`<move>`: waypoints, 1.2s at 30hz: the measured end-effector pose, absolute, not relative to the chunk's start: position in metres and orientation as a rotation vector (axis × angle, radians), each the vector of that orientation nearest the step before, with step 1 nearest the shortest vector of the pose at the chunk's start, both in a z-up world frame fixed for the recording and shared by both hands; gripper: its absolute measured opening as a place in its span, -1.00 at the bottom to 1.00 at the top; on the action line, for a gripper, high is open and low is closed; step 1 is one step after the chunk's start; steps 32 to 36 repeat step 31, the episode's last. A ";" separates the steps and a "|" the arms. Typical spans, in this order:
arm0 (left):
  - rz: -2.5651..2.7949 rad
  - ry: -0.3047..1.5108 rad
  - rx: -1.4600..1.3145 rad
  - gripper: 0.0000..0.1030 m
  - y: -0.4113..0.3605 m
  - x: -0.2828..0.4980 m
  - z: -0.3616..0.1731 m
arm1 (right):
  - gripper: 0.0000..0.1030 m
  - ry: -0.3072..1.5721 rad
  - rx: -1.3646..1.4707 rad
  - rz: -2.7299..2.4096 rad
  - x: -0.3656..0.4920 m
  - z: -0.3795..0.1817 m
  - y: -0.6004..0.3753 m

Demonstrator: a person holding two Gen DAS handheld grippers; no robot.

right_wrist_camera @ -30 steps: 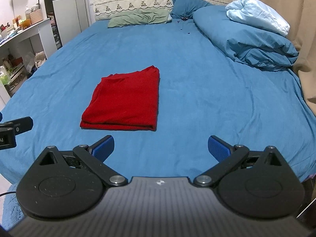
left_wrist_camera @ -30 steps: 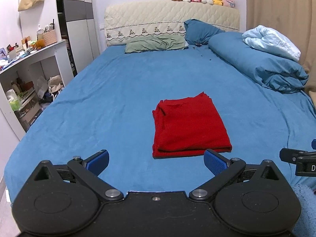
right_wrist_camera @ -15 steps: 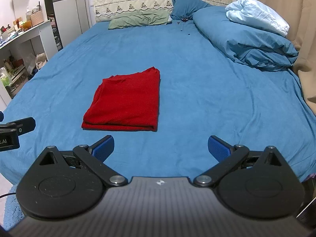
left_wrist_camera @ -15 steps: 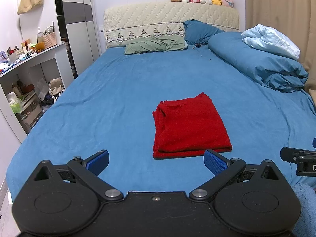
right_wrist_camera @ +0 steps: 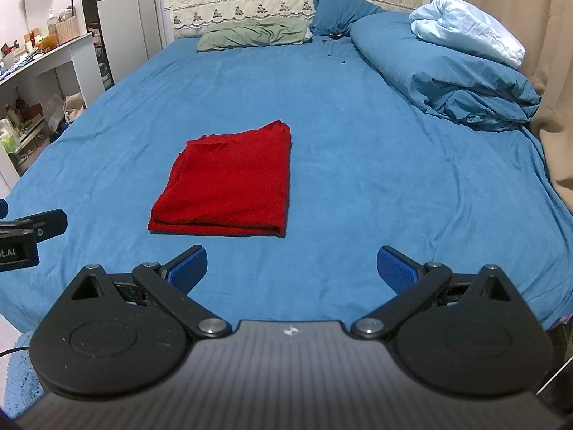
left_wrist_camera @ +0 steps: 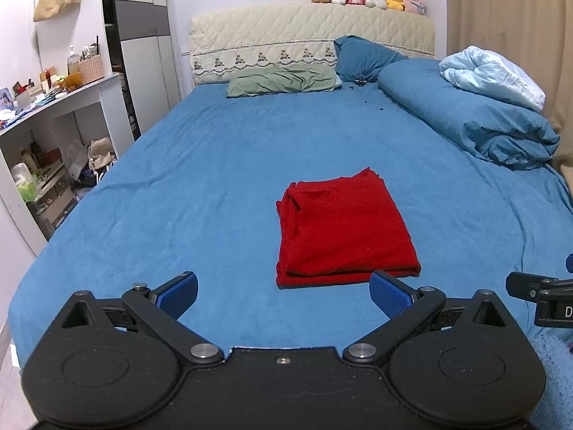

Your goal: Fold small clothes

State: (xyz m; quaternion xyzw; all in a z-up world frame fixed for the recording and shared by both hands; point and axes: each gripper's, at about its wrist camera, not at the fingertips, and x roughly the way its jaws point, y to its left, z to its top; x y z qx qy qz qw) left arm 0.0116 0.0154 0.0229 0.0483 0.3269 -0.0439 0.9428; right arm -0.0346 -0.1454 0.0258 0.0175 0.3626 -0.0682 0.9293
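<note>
A red garment (left_wrist_camera: 340, 229) lies folded into a neat rectangle on the blue bed sheet (left_wrist_camera: 200, 193); it also shows in the right wrist view (right_wrist_camera: 229, 186). My left gripper (left_wrist_camera: 283, 295) is open and empty, held above the bed's near edge, just short of the garment. My right gripper (right_wrist_camera: 292, 267) is open and empty, near the front edge and to the right of the garment. Each gripper shows at the edge of the other's view, the right one (left_wrist_camera: 540, 294) and the left one (right_wrist_camera: 25, 233).
A rolled blue duvet (left_wrist_camera: 476, 122) with a pale blue cover (left_wrist_camera: 490, 79) lies along the bed's right side. Green (left_wrist_camera: 283, 80) and blue (left_wrist_camera: 361, 57) pillows sit at the headboard. A white shelf desk (left_wrist_camera: 53, 114) stands at the left. A curtain (right_wrist_camera: 551, 53) hangs at the right.
Both grippers have tilted up slightly, so the bed and garment sit a little lower in view. The garment has not moved.
</note>
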 end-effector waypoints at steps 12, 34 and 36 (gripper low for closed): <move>-0.085 0.660 0.104 1.00 0.017 0.012 0.022 | 1.00 0.753 0.033 -0.130 -0.032 0.025 -0.146; -0.090 0.619 0.100 1.00 0.020 0.013 0.017 | 1.00 0.765 0.040 -0.142 -0.027 0.021 -0.145; -0.090 0.619 0.100 1.00 0.020 0.013 0.017 | 1.00 0.765 0.040 -0.142 -0.027 0.021 -0.145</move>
